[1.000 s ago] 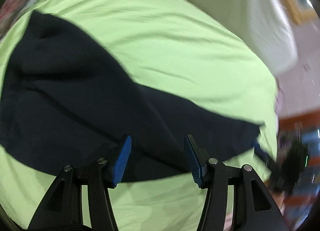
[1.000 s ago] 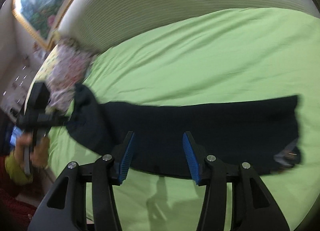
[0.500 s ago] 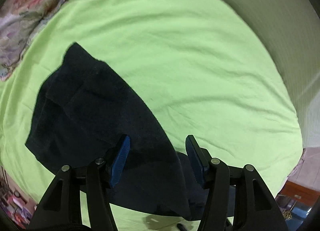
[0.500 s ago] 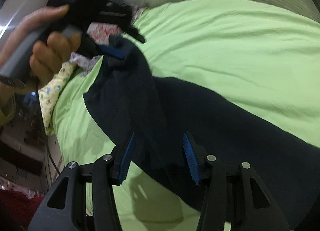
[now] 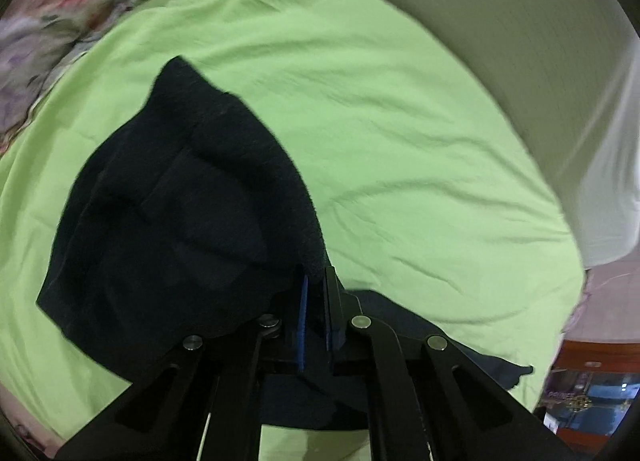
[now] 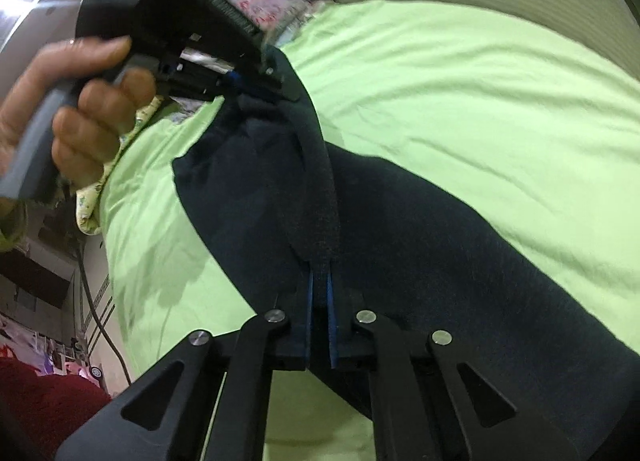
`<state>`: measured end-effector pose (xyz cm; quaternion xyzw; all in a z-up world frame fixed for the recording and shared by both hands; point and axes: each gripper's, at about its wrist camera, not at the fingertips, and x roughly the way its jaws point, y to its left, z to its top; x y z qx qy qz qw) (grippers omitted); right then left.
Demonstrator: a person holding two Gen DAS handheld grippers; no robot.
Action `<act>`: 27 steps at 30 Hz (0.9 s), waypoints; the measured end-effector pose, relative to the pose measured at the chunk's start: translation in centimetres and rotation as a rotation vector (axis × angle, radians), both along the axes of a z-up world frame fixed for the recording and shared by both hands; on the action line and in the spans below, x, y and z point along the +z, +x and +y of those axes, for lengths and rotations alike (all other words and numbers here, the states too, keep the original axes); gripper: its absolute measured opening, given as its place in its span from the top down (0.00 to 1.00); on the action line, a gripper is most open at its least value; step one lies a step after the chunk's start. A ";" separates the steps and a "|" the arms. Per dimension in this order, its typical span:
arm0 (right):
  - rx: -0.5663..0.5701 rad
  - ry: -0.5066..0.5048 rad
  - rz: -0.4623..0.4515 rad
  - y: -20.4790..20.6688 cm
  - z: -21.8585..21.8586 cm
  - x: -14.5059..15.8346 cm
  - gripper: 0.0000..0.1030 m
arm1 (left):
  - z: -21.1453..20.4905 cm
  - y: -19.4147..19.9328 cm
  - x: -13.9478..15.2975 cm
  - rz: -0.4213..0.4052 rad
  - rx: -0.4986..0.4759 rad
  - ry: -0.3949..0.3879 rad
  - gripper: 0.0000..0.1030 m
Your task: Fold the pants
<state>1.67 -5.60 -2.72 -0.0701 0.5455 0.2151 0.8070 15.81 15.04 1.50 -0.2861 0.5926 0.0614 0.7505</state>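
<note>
Holding now: both tools pinching one thick edge of the dark pants [image 6: 420,221], on the green bed sheet [image 6: 460,73].
Left gripper [image 5: 316,281]: jaws just snapped together, clamped on the fuzzy band.
Right gripper [image 6: 320,289]: jaws just closed too, tight on the same band.
Doing it well: lift both ends level, keep the band pulled straight, lay it over flat.
Cloth: soft, thick, fuzzy, floppy; likely to sag in the middle.
Sheet: smooth, a little wrinkled.
</note>
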 end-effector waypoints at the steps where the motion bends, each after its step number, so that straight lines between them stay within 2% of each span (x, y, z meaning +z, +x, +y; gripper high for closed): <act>1: 0.014 0.001 -0.006 -0.2 0.3 0.3 0.93 | 0.8 -0.6 0.0 -0.010 0.000 -0.006 0.96; 5: 0.075 0.000 -0.022 -1.2 1.0 1.2 0.93 | 3.5 -4.4 0.7 -0.081 0.041 -0.071 0.96; 6: 0.095 -0.008 -0.027 -1.5 1.2 1.3 0.93 | 3.2 -4.3 0.4 -0.090 0.053 -0.083 0.97; 11: 0.174 -0.091 -0.025 -2.2 2.3 1.0 0.93 | 5.7 -9.3 0.3 -0.128 0.102 -0.139 0.96; 18: 0.261 -0.193 -0.003 -2.6 3.9 -0.3 0.93 | 8.1 -14.5 -2.2 -0.238 0.191 -0.256 0.96; 27: 0.360 -0.303 0.052 -3.0 5.3 -2.3 0.93 | 8.6 -17.4 -5.9 -0.208 0.214 -0.288 0.96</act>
